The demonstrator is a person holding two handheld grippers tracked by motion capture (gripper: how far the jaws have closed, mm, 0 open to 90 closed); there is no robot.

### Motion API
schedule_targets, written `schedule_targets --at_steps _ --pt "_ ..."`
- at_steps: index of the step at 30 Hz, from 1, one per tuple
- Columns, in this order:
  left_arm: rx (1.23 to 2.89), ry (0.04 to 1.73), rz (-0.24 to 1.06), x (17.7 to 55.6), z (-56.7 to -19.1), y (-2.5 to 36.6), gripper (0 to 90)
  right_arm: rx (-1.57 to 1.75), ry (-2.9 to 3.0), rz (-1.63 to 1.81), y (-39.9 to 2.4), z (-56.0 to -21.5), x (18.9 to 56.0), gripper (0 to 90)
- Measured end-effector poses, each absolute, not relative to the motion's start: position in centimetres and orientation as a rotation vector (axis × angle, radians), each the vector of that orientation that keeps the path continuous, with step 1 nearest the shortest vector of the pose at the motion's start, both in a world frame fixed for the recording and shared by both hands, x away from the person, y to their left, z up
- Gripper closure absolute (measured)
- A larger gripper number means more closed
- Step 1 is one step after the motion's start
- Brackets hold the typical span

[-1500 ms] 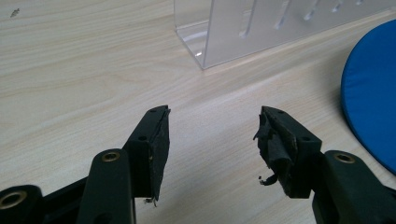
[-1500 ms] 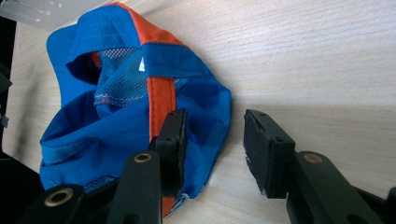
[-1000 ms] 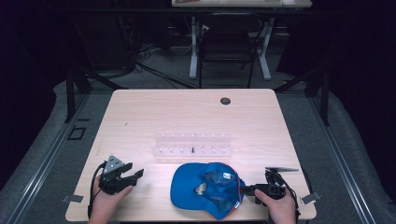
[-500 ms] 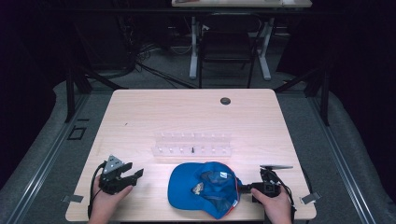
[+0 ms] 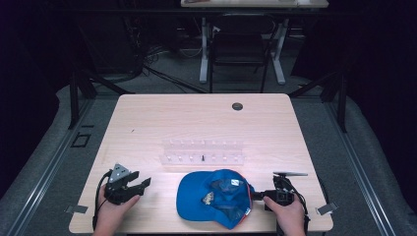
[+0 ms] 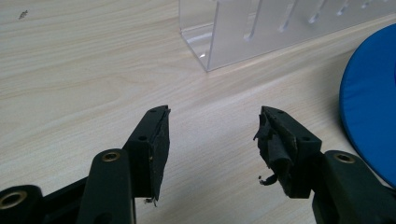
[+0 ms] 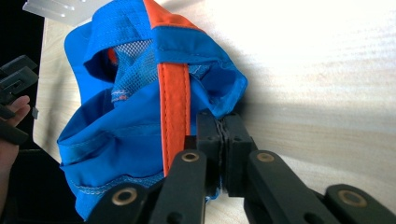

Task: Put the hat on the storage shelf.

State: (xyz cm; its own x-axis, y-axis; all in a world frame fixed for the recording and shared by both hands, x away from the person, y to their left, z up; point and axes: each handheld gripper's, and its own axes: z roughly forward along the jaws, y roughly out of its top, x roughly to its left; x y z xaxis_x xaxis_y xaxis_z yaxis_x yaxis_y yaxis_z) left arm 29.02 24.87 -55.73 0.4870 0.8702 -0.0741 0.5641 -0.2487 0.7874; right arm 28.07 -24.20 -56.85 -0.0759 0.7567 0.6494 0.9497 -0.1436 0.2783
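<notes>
Your right gripper (image 5: 259, 195) pinches a blue cap (image 5: 211, 196) at the near edge of the table (image 5: 147, 118).

Its jaws have just closed on the soft fabric rim beside an orange band. Your left gripper (image 5: 140, 184) rests level, near left, jaws wide and empty. A clear plastic rack (image 5: 203, 151) sits just beyond the cap.

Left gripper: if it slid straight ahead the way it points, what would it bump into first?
Probably the clear plastic rack. The left gripper is open over bare table, and the rack's corner lies ahead; the blue cap sits off to the side.
</notes>
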Motion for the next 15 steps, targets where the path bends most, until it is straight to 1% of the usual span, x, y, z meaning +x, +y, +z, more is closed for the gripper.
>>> schedule_targets --at_steps 11,15 --pt "1.931 1.195 0.500 28.9 -55.7 25.0 44.3 -1.951 -1.945 -0.927 -23.8 -56.0 28.7 89.8" --pt "1.934 1.192 0.498 28.9 -55.7 25.0 44.5 -1.950 -1.992 -0.869 -23.9 -55.2 29.0 89.9"
